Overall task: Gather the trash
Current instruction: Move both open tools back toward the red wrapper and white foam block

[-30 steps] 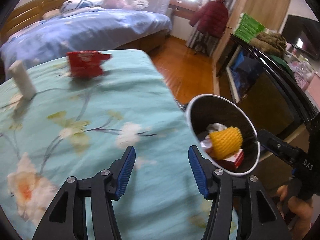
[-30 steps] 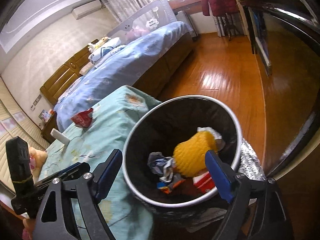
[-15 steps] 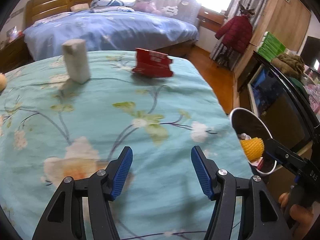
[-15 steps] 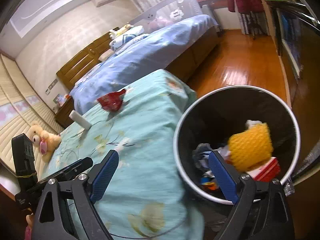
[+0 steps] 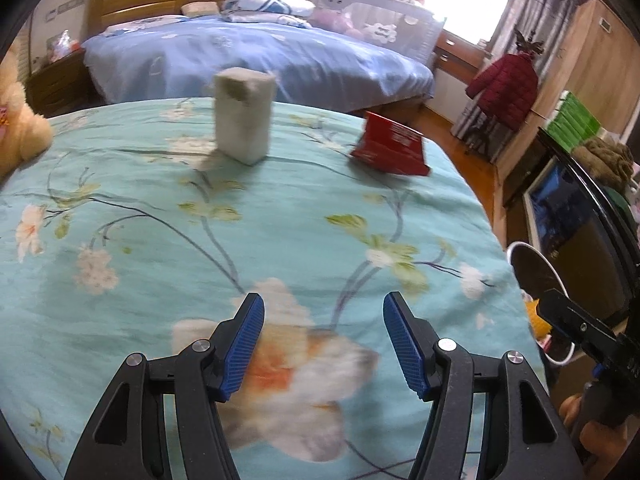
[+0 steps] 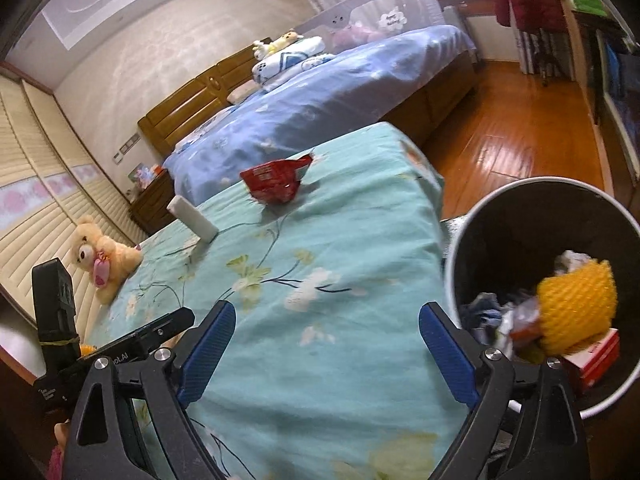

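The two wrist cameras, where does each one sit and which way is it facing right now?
Left wrist: on the left gripper, looking across the floral bedspread at the white box and red wrapper; open fingers and the right gripper show.
Right wrist: on the right gripper, over the bed edge beside the trash bin; open fingers show.
Shared: bedspread, box, wrapper, bin.

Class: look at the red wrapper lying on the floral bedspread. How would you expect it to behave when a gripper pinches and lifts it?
The red wrapper looks crumpled and torn open, so it is probably thin, light and floppy. It will likely crush flat between the fingers rather than resist. Its glossy surface may be slippery, and resting on the soft bedspread it may slide when nudged.
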Available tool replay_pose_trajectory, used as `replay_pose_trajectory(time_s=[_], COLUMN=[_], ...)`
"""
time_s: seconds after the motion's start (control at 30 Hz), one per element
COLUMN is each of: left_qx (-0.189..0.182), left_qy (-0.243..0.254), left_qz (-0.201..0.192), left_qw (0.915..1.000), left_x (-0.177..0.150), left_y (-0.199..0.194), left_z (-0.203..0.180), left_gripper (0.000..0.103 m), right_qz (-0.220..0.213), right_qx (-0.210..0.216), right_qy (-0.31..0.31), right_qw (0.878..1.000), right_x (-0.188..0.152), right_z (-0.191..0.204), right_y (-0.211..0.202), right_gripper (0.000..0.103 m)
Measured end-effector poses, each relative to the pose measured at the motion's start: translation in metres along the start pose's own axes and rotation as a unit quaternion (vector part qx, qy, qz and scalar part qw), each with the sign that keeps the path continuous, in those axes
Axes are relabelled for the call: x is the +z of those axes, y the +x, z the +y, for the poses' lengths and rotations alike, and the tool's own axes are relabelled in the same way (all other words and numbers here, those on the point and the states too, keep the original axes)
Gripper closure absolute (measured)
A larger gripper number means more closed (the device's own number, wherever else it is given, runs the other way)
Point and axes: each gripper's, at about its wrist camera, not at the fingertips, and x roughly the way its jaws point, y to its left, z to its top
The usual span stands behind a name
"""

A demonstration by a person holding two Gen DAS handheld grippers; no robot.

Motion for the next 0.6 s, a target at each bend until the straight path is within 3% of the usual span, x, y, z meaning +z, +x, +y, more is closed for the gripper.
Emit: replay_pose_trajectory(time_s=[0.6], left_qx=[0.035], left_qy=[-0.006], left_qz=[-0.021], left_qw=[0.9991], left_x=[0.053], left_y=[0.035], left_z=[0.036], left_gripper=[0.038], right_qz=[0.026], right_qx=[0.028], right_qy=[-0.030], right_qw=[0.999], right_x=[0.041], right_z=[0.026], right_y=[0.064], right_gripper=[0.009])
